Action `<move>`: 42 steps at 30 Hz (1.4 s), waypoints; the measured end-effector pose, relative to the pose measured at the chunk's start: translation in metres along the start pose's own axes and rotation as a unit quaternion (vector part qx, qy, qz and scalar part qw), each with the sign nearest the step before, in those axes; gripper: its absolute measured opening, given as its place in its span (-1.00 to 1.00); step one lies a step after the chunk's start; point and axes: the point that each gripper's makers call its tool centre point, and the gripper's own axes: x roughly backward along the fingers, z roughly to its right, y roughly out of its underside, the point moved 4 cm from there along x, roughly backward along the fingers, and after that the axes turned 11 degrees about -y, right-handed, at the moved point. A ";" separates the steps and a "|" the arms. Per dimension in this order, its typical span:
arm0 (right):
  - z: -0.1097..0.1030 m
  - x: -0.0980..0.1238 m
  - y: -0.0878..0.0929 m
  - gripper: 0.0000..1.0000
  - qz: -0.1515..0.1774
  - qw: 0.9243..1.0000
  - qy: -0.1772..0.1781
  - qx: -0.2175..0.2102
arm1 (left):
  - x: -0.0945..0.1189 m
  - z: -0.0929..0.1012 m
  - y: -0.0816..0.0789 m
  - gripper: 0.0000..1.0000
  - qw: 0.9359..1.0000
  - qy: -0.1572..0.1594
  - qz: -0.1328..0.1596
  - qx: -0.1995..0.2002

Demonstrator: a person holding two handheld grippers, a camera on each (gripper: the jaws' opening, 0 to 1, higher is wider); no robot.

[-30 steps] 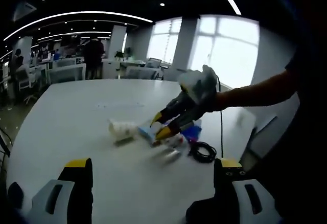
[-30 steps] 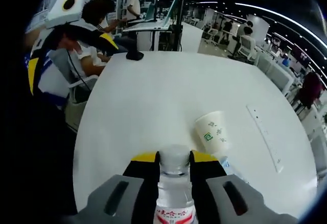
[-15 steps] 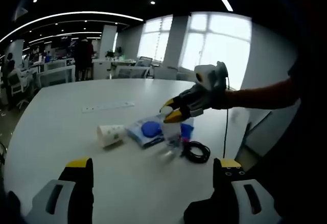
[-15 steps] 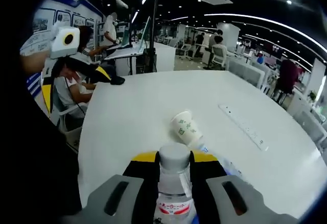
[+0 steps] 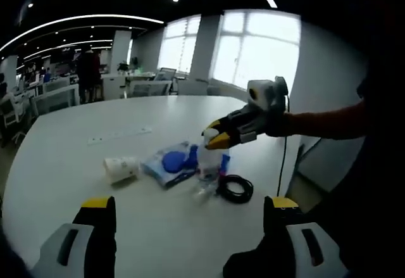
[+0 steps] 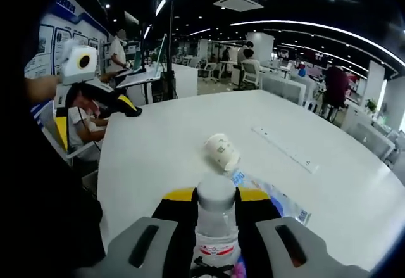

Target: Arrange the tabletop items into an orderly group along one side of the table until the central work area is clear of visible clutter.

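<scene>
The right gripper (image 6: pixel 216 209) clamps the light, slippery water bottle (image 6: pixel 216 227) near its stiff neck, probably upright, while the left gripper's (image 5: pixel 190 227) jaws stand apart

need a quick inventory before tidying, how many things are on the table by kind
water bottle: 1, upright, held at the neck by the right tool
paper cup: 1, on its side
blue-and-white packet: 1
black coiled cable: 1
white power strip: 1
small clear item by the bottle, too blurred to name: 1
total: 6
</scene>
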 end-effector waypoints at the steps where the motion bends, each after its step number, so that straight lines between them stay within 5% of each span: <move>1: 0.000 0.002 0.001 -0.63 -0.001 1.000 0.000 0.000 | 0.000 0.000 0.000 0.91 1.000 0.000 0.000 -0.001; 13: 0.005 0.025 0.018 -0.62 0.008 0.999 0.016 -0.038 | -0.005 0.001 -0.008 0.91 1.000 -0.002 0.008 -0.007; 26: 0.004 0.030 0.017 -0.59 0.029 0.996 0.035 -0.075 | -0.008 0.000 -0.015 0.89 1.000 -0.011 0.015 -0.008; 42: 0.004 0.078 0.037 0.10 0.077 0.972 0.122 -0.185 | -0.028 0.009 -0.030 0.89 1.000 0.005 0.025 -0.012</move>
